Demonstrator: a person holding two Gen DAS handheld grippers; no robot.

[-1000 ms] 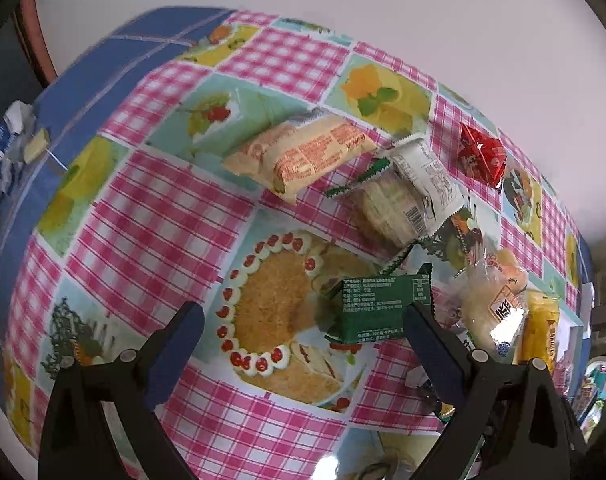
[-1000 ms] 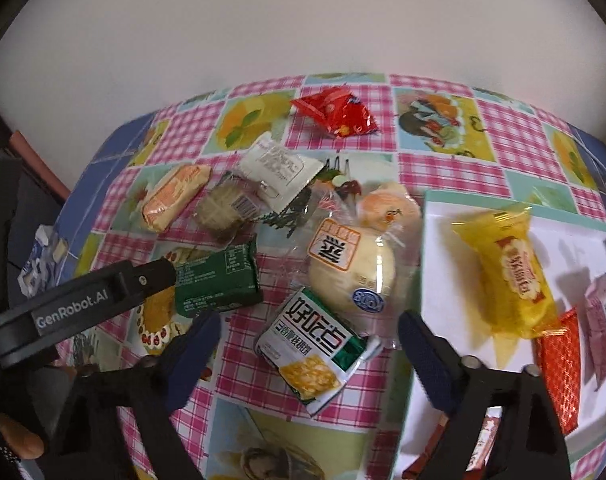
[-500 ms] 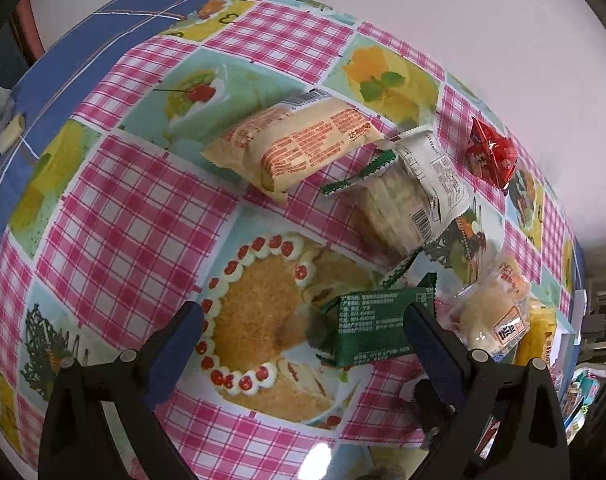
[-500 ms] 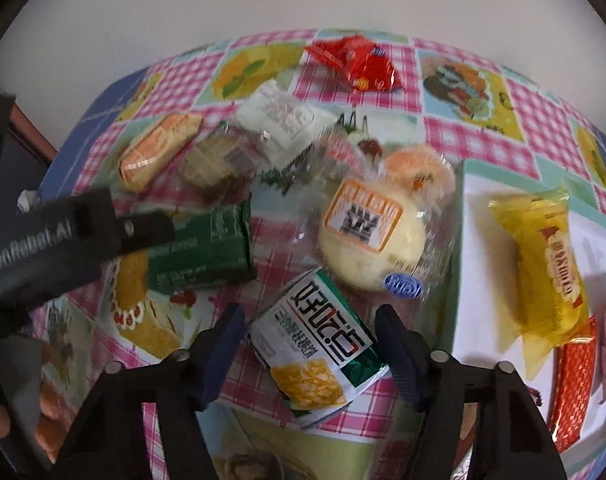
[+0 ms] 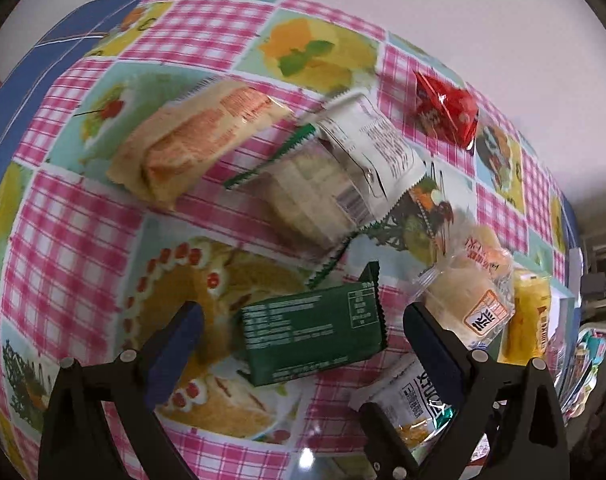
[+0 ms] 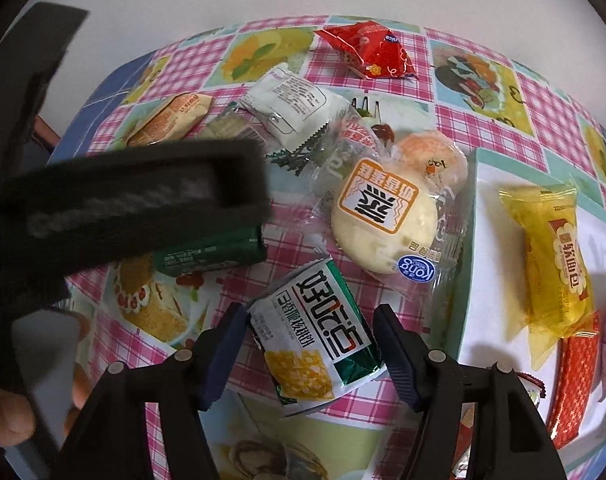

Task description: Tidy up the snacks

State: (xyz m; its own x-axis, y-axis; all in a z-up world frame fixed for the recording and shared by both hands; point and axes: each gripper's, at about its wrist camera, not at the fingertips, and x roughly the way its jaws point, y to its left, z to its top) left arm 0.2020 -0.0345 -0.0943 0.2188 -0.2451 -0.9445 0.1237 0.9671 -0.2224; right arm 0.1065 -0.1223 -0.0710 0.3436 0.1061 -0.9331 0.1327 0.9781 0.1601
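You are only partly done. On the white tray point(image 6: 479, 248) at the right lie a yellow bread packet point(image 6: 551, 256), a red packet point(image 6: 575, 380) and a pink one at the edge. Many snacks wait on the worktop point(image 5: 63, 240): the orange packet point(image 5: 195, 140), the white packet point(image 5: 367, 140), the red bag point(image 5: 443, 108), the round bun point(image 6: 383, 216) and more. Your right tongs point(image 6: 309, 344) have just been closing and now sit half shut around the corn snack packet point(image 6: 315, 340); whether the pads press it yet is hard to tell. Your left tongs point(image 5: 299, 328) are wide open, one finger on each side of the green packet point(image 5: 311, 332), not touching it.
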